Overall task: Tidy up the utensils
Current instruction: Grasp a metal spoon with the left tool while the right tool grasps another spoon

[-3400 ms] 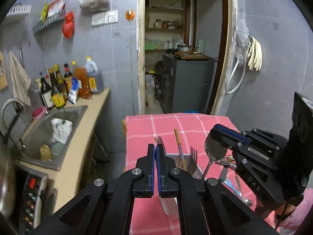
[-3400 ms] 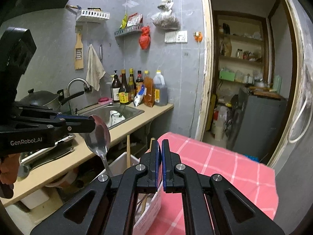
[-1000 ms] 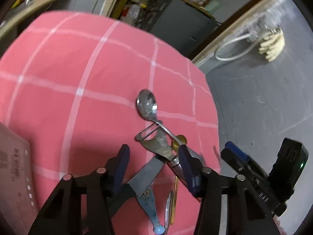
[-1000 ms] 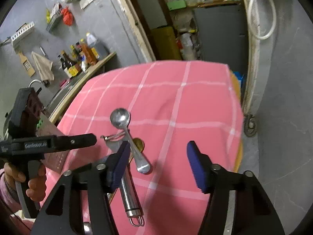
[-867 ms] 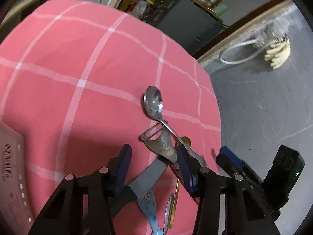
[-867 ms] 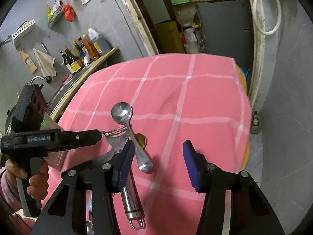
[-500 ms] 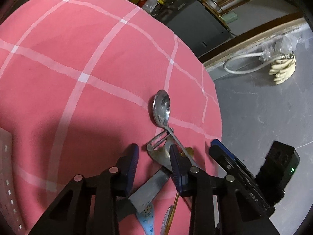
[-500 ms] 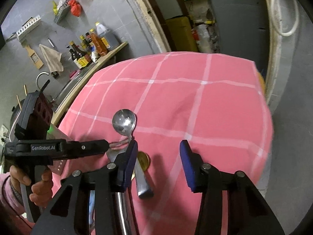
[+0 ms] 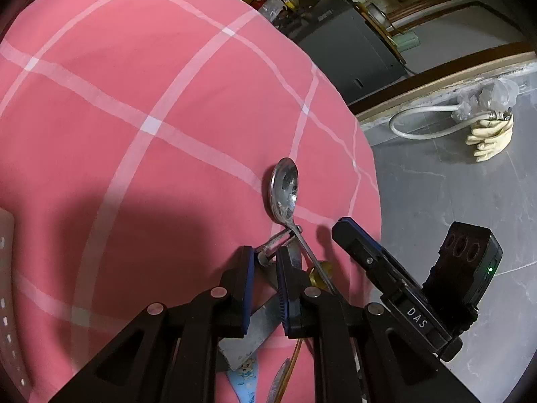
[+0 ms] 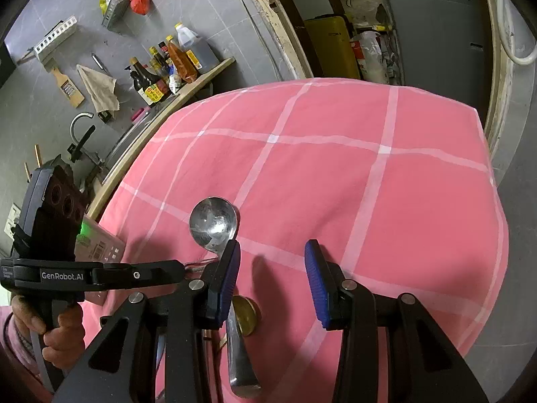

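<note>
Left gripper (image 9: 266,260): jaws have just been closing, now nearly together and pinched on the head of a metal peeler (image 9: 273,243) lying in the pile; contact judged from the narrow gap and the steel bar seated between the pads
Right gripper (image 10: 272,265): jaws have just been closing, now partly apart with nothing between them; only bare cloth in the gap, left fingertip just above the spoon neck
Spoon (image 9: 284,188): flat on the cloth, bowl toward 12 o'clock from the left gripper, handle running back to 5 o'clock beneath the right-hand finger of that gripper; in the right wrist view the bowl (image 10: 213,223) sits at 11 o'clock of the right gripper
Peeler: blade end at 12 o'clock of the left jaws, touching and crossed by the spoon neck
Remaining pile: flat metal blade (image 9: 251,330), blue-patterned handle (image 9: 243,377) and a brass-coloured round end (image 9: 320,270) bunched at 6 o'clock, overlapping each other
Tablecloth (image 9: 134,77): pink check, bare apart from the pile
Container: pale edge (image 9: 6,302) at 9 o'clock, contents out of view
Progress: early to middle, judged from several utensils loose on the cloth; none of the visible pieces sorted
Step in hand: lifting the peeler clear of the spoon
Left to do: peeler, spoon, blade and the smaller pieces all to be moved
Risk: spoon neck lying over the peeler likely to drag along on the lift
</note>
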A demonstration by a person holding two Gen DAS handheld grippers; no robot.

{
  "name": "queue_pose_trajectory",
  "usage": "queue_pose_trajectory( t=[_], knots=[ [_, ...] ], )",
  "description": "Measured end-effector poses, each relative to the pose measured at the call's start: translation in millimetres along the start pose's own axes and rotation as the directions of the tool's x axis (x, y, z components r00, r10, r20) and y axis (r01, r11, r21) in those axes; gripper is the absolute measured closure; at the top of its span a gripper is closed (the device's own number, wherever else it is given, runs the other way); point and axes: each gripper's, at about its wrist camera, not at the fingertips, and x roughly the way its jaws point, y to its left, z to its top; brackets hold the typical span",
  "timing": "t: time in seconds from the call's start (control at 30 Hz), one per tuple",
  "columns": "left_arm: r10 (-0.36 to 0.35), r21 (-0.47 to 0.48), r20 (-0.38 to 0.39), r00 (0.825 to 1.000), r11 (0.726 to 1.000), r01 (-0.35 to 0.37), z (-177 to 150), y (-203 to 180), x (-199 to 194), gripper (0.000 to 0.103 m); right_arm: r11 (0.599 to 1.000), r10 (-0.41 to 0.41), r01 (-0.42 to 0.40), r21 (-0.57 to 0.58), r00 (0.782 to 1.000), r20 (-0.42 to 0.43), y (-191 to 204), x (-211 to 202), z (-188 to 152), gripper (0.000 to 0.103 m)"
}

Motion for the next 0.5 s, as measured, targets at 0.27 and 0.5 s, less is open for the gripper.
queue_pose_trajectory(
  t=[0.27, 0.5],
  knots=[
    [0.122, 0.063, 0.044, 0.992, 0.990, -0.124, 4.9, -19.8, -5.2, 0.095, 0.998, 0.026, -0.026, -0.049, 1.000, -0.014, 6.2, 9.0, 12.0, 0.067],
    [0.165, 0.042, 0.051, 0.985, 0.985, -0.168, 16.0, -14.6, -15.4, 0.095, 0.992, 0.076, -0.082, -0.099, 0.995, -0.059, 16.0, 28.0, 28.7, 0.067]
  ],
)
